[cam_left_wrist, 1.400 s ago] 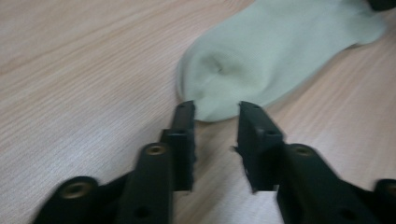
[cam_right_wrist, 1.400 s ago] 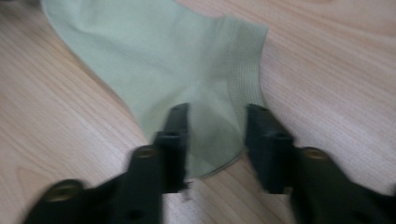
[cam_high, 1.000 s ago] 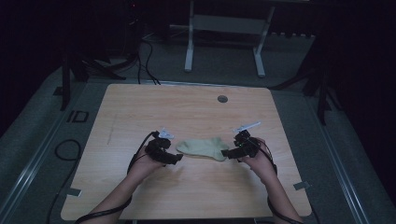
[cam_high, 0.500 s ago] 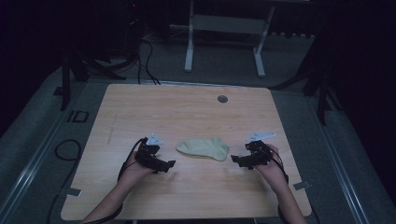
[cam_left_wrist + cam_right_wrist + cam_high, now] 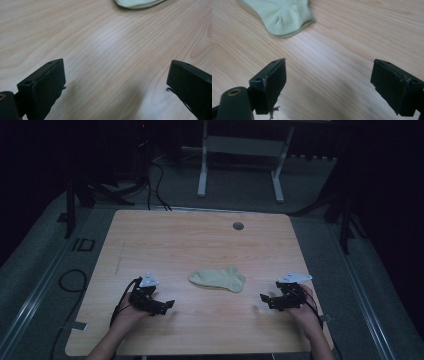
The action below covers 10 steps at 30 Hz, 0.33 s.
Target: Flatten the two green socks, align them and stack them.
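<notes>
- The left gripper (image 5: 167, 305) sits near the tabletop's (image 5: 200, 245) front edge, at about 8 o'clock from the sock (image 5: 218, 279). A second ago it was right at the sock's left end; it has since drawn back toward the person and outward, and is now well apart from the sock.
- Its fingers (image 5: 42, 85) stand wide apart with only bare wood between them. They have just been opening and hold nothing.
- The right gripper (image 5: 264, 298) sits at about 4 o'clock from the sock. Earlier it was at the sock's right end; it too has pulled back and outward.
- Its fingers (image 5: 270, 82) are spread wide over bare wood and grip nothing.
- The sock, pale green, lies flat on the tabletop between the two grippers and beyond them, touched by neither. A second ago it was between the fingers of both.
- In the right gripper view the sock's end (image 5: 284, 17) lies at 11 o'clock, beyond the fingers.
- In the left gripper view its edge (image 5: 137, 3) shows at 12 o'clock.
- A round grommet (image 5: 238, 226) sits near the tabletop's far edge, where it was before.
</notes>
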Motion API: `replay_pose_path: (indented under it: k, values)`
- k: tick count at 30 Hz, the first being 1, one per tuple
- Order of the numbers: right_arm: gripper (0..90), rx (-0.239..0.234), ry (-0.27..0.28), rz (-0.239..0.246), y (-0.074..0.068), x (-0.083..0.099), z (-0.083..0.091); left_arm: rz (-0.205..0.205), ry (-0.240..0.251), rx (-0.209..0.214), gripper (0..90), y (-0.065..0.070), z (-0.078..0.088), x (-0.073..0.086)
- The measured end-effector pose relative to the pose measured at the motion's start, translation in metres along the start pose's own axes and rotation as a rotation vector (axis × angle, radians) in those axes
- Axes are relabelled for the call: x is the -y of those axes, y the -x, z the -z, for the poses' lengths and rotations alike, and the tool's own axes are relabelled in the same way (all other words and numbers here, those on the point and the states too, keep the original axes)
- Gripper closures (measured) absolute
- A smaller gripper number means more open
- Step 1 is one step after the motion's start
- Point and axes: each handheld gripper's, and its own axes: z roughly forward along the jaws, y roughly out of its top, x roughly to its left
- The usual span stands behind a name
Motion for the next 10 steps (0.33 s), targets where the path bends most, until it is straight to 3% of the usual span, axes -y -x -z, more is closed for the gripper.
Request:
replay_pose_path:
  k: [10]
  values:
    - [13.0, 0.031, 0.024, -0.010, 0.003, 0.017, 0.009, 0.021, 0.047, -0.003, 2.1, -0.002, 0.008, 0.010]
